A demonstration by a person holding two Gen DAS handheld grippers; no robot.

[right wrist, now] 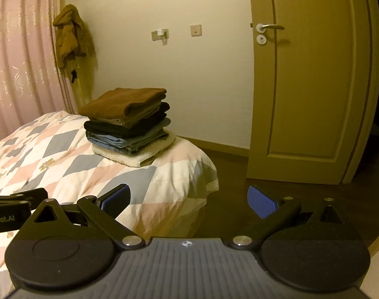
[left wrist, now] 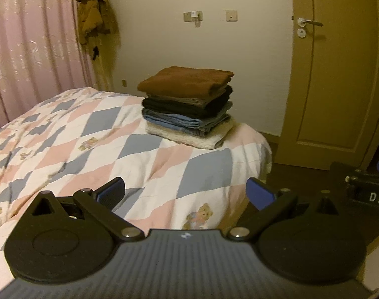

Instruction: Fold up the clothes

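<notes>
Two hand-held grippers, left point(left wrist: 185, 193) and right point(right wrist: 189, 200), hover spread and empty at the bed's point(left wrist: 94, 149) near edge, folded clothes point(left wrist: 187, 104) stacked at its far right corner (probably keeping the quilt free).

A stack of folded clothes point(left wrist: 187, 104) sits near the far corner of the bed point(left wrist: 89, 137), close to its foot edge. On top lies a brown garment point(left wrist: 184, 81), folded flat with its rounded fold facing forward. Under it shows a thin grey-beige layer point(left wrist: 184, 99), then a black piece point(left wrist: 189, 108), then blue denim-like folds point(left wrist: 179, 120). At the bottom a cream fleecy item point(left wrist: 196, 138) spreads wider than the rest and touches the quilt. The layers lie roughly squared, edges slightly offset. From the right wrist view the stack point(right wrist: 129, 124) stands upright, not leaning.
</notes>
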